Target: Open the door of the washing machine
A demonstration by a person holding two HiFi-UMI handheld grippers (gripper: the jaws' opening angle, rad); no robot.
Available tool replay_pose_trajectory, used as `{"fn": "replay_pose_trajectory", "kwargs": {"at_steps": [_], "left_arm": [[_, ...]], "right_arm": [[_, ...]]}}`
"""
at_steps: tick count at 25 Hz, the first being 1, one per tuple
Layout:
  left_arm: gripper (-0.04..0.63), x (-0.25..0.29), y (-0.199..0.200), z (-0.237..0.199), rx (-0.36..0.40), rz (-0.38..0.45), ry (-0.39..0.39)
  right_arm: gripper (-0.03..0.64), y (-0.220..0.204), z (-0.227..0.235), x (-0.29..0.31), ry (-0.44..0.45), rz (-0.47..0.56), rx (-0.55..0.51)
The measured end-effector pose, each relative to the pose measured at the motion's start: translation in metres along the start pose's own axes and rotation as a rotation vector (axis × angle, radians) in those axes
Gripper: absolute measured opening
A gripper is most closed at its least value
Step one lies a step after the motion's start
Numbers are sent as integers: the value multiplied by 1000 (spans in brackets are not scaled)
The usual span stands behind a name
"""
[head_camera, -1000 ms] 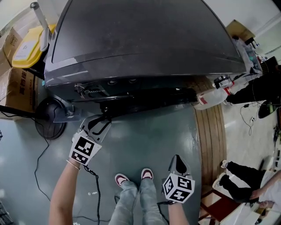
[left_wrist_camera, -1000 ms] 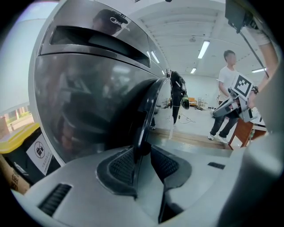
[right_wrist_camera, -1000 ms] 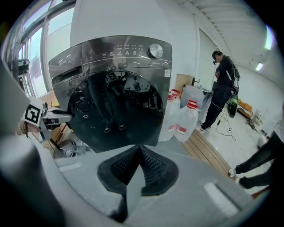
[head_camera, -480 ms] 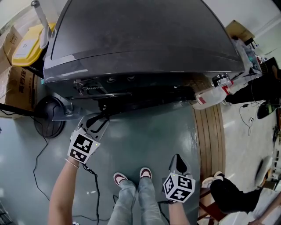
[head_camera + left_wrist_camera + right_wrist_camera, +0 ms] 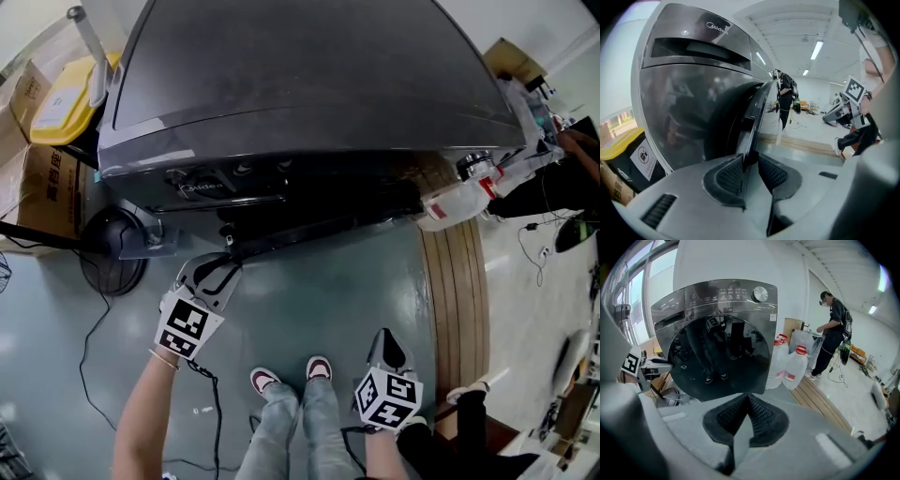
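The dark grey washing machine [image 5: 309, 84] fills the top of the head view. Its round door [image 5: 319, 228] stands a little way out from the front. My left gripper [image 5: 222, 260] is at the door's left end. In the left gripper view the door's thin rim [image 5: 757, 112] runs between the pads [image 5: 729, 176], and the left gripper [image 5: 750, 161] grips it; its jaws have just been closing on that rim. My right gripper [image 5: 382, 339] hangs low and apart, shut on nothing. In the right gripper view its own gripper [image 5: 749, 399] points at the glossy door [image 5: 717, 352].
A yellow-lidded bin [image 5: 56, 108] and a cardboard box [image 5: 42, 187] stand left of the machine, with a round black base [image 5: 112, 253] and a cable [image 5: 89, 328] on the floor. White jugs [image 5: 450, 202] and a wooden strip [image 5: 455, 281] lie to the right. A person [image 5: 832, 329] stands beyond them.
My left gripper has shifted slightly toward me while staying on the door's rim. The person sitting at the lower right has moved off. My right gripper has stayed put.
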State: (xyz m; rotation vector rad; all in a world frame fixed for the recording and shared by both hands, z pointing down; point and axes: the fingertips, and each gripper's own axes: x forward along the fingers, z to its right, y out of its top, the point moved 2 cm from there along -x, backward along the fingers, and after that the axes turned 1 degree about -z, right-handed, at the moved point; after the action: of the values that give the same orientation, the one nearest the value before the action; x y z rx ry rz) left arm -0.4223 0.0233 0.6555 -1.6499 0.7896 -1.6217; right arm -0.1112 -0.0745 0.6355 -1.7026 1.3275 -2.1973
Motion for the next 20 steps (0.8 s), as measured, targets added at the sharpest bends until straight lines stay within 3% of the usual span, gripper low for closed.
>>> {"fn": "replay_pose_trajectory", "kwargs": {"at_steps": [20], "left_arm": [[78,-14,-12,42,10,-52,-75]], "right_arm": [[5,-2,32,-1,-39,-9,49]]}}
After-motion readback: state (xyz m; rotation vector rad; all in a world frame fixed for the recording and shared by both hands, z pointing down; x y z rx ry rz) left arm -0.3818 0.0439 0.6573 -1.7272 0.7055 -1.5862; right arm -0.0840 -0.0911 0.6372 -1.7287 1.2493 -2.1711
